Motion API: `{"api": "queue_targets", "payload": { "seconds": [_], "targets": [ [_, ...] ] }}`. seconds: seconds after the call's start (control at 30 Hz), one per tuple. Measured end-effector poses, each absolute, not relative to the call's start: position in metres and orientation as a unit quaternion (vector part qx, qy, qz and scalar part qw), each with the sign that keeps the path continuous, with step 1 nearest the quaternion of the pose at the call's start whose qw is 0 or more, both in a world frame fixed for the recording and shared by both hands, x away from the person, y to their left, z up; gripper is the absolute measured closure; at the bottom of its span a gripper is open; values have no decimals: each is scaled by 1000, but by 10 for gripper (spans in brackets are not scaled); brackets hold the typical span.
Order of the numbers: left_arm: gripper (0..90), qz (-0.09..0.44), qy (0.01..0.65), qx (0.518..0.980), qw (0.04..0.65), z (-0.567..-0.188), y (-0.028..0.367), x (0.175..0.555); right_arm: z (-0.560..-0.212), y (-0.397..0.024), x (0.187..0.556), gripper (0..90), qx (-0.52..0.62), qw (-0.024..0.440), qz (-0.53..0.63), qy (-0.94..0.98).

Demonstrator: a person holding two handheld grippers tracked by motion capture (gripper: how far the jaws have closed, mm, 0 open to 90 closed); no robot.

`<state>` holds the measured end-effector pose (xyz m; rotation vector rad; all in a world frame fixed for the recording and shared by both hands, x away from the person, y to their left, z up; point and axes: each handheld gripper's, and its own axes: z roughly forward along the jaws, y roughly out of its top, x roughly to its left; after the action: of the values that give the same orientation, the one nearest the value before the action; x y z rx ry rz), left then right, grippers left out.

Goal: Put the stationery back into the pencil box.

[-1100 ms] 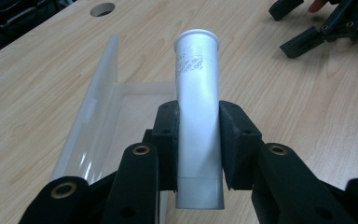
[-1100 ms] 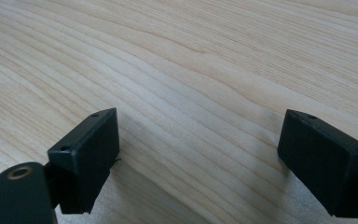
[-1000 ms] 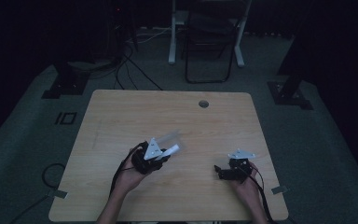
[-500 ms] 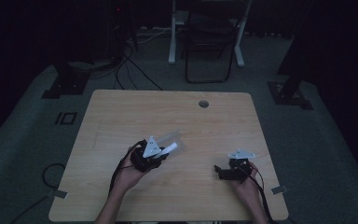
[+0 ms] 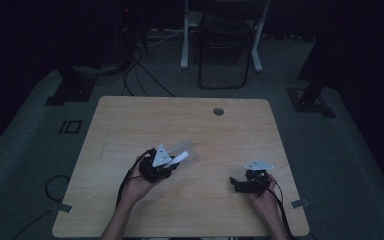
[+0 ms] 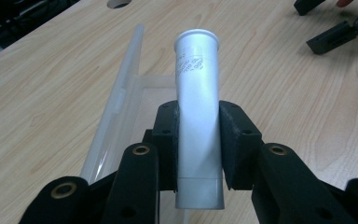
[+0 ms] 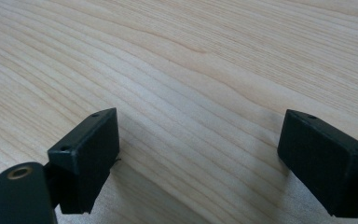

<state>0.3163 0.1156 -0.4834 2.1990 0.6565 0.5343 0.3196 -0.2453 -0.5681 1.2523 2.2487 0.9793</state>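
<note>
Tube [image 6: 196, 116], white plastic, clamped between the left gripper [image 6: 196, 144] pads, above the table [image 5: 130, 125] middle, toward the near edge; small printed text near its cap end, unreadable. Right gripper [image 7: 198, 161]: jaws wide apart over bare wood near the right edge.

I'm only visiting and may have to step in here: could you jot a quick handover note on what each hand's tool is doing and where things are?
Left gripper: shut on the white tube, flared end pointing away, held above the clear plastic tray.
Right gripper: open, nothing between the jaws, low over the bare wooden table.
Done: the tube is gripped.
Left: probably setting the tube down, perhaps into the tray; the right gripper is free to help steady it.
</note>
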Motion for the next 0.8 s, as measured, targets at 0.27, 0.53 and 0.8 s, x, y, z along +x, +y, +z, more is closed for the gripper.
{"api": "queue_targets", "payload": {
  "seconds": [0.27,0.53,0.8],
  "targets": [
    [704,210,263,862,380,-485,117,320,-568,-245,320,125,446,193,349,801],
    [704,210,269,860,379,-487,119,323,-568,-245,320,126,447,192,349,801],
    [705,214,277,858,376,-490,121,327,-568,-245,320,126,446,193,349,801]
  ]
}}
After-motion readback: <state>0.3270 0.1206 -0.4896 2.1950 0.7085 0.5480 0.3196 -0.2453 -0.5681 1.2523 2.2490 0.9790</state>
